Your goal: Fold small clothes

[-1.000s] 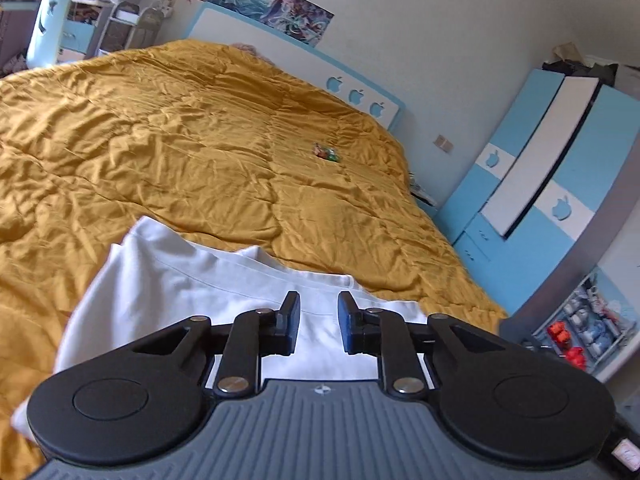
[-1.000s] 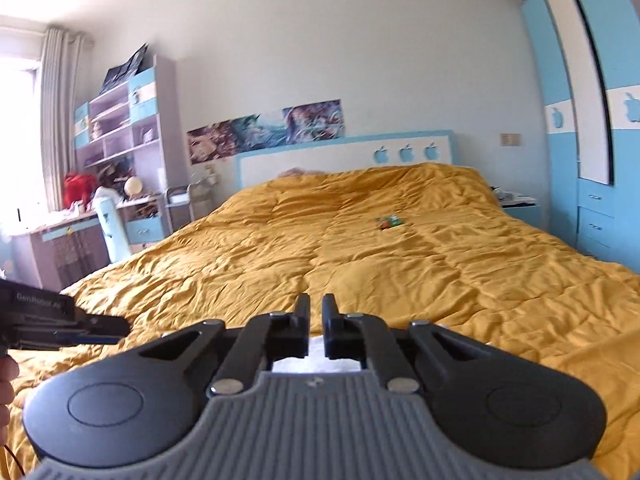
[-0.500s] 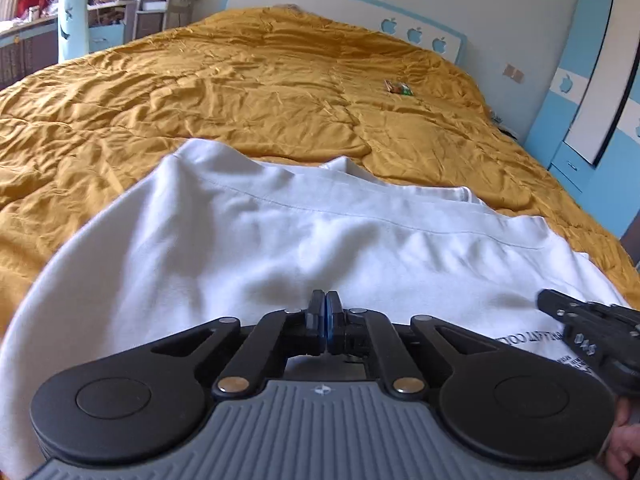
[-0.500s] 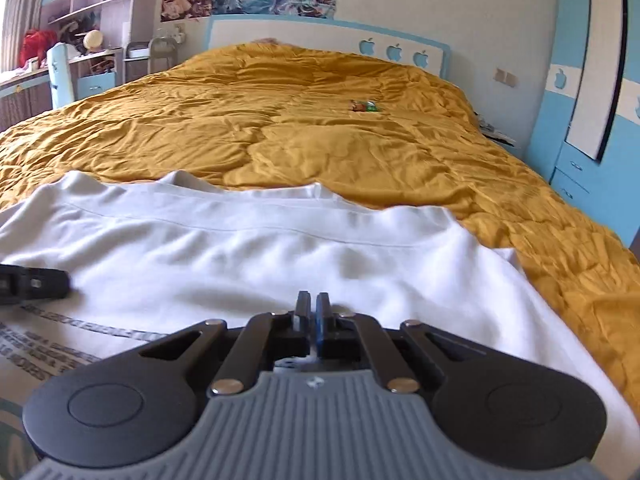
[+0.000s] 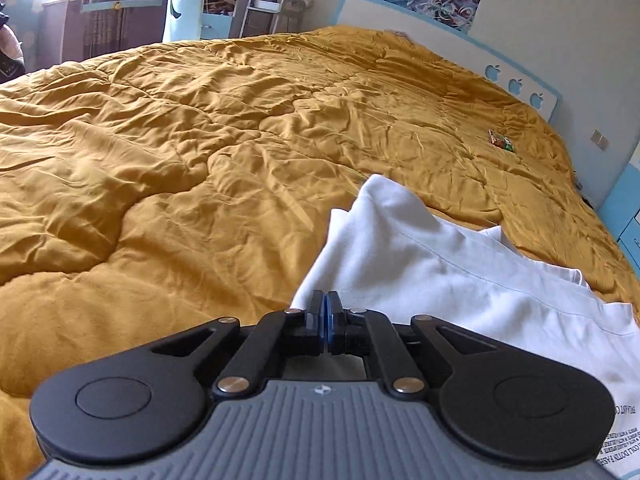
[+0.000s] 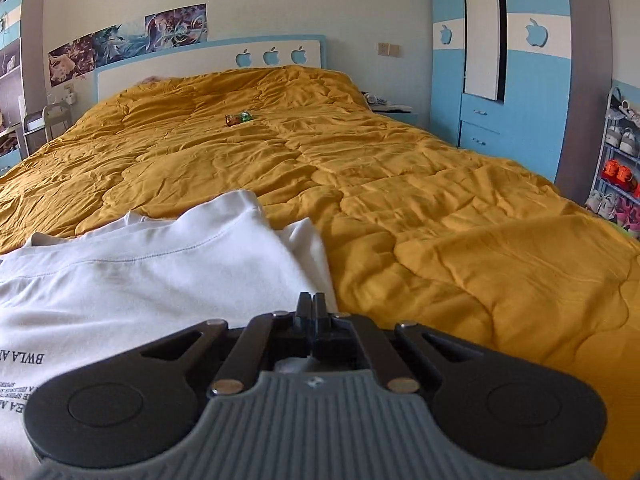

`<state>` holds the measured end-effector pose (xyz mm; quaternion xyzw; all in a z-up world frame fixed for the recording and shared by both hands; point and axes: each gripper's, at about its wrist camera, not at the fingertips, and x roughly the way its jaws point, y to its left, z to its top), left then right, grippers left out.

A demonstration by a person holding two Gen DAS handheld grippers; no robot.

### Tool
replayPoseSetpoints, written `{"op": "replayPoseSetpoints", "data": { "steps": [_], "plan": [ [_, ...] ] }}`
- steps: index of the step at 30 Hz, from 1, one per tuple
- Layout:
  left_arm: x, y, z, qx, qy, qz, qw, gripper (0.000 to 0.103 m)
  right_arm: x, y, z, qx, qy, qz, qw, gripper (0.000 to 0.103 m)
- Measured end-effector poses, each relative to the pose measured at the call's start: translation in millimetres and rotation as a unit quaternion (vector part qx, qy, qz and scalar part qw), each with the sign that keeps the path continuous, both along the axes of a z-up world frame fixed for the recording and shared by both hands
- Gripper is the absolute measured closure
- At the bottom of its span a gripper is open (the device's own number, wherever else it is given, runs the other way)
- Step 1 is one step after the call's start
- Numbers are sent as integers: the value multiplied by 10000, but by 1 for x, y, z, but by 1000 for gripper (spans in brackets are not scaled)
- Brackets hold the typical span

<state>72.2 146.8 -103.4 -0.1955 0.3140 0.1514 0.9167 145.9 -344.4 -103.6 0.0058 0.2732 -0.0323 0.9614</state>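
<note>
A white shirt [image 5: 460, 280] with black print lies spread on a mustard-yellow quilt [image 5: 180, 168]. In the left wrist view my left gripper [image 5: 324, 314] is at the shirt's left edge. Its blue pads are pressed together on the fabric, which rises in a fold toward the tips. In the right wrist view the same shirt [image 6: 140, 280] fills the lower left. My right gripper [image 6: 311, 308] is shut at the shirt's right edge, and white cloth shows under its fingers. The pinched cloth itself is hidden by the jaws.
The quilt [image 6: 440, 220] covers a wide bed, with a small colourful object [image 6: 238, 118] lying near the headboard [image 6: 200, 64]. A blue wardrobe [image 6: 520, 100] and a shoe rack [image 6: 618, 168] stand to the right. On the far left are a desk and chair [image 5: 180, 12].
The left jaws went from open to shut. Both grippers dropped toward the bed and swung apart, so the left view now shows the shirt's left edge and the right view its right edge.
</note>
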Motion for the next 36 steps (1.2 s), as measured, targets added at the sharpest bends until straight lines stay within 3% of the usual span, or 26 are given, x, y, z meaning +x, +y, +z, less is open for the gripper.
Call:
{"op": "replayPoseSetpoints", "data": {
  "steps": [1,2,3,4,7,9,10,11,13,16,18,20,23,25,28,33,35,36],
  "plan": [
    [-1,4,-2,-105,-38,-41,9999,96,-4,3,1,-210,-80,-177,9996,103],
    [-3,8,-4,-240,-88,-41,9997,96,-11,6,4,-534,-182,-542,9969,83],
    [-4,9,-5,-314,-121,-37,9994,96,-18,2,6,-586,-291,-768,9949,71],
    [-5,9,-6,-326,-138,-46,9994,96,-26,-6,10,-402,-342,-846,9950,71],
    [-4,6,-8,-276,-146,-103,9995,94,-52,-45,21,672,-337,-781,9941,56],
    [-4,5,-11,-280,-163,-131,9994,92,-72,-77,26,1750,-398,-737,9810,43],
    [-4,6,-11,-306,-177,-132,9993,92,-81,-91,26,2256,-424,-772,9702,41],
    [-4,7,-13,-352,-186,-126,9991,92,-95,-106,22,2926,-435,-863,9513,35],
    [-4,8,-14,-402,-171,-116,9990,92,-116,-126,13,3975,-461,-957,9114,34],
    [-4,7,-13,-347,-166,-118,9992,92,-135,-136,1,4983,-410,-765,8626,33],
    [-5,6,-15,-316,-201,-127,9992,91,-134,-135,-13,5847,6,-689,8083,32],
    [-6,6,-15,-325,-233,-130,9991,90,-128,-128,-22,6196,394,-773,7801,34],
    [-8,7,-17,-375,-303,-139,9987,89,-120,-112,-27,6276,683,-726,7721,34],
    [-10,7,-18,-407,-338,-140,9985,89,-114,-103,-35,6588,774,-609,7458,33],
    [-10,7,-19,-411,-350,-139,9984,89,-101,-96,-41,6695,885,-646,7347,31],
    [-10,6,-19,-413,-348,-139,9984,88,-84,-90,-54,7099,917,-875,6928,34],
    [-10,6,-19,-402,-349,-139,9985,88,-80,-86,-51,7123,920,-971,6890,36],
    [-10,6,-19,-397,-350,-139,9985,88,-78,-82,-49,7093,891,-916,6932,36]
  ]
}}
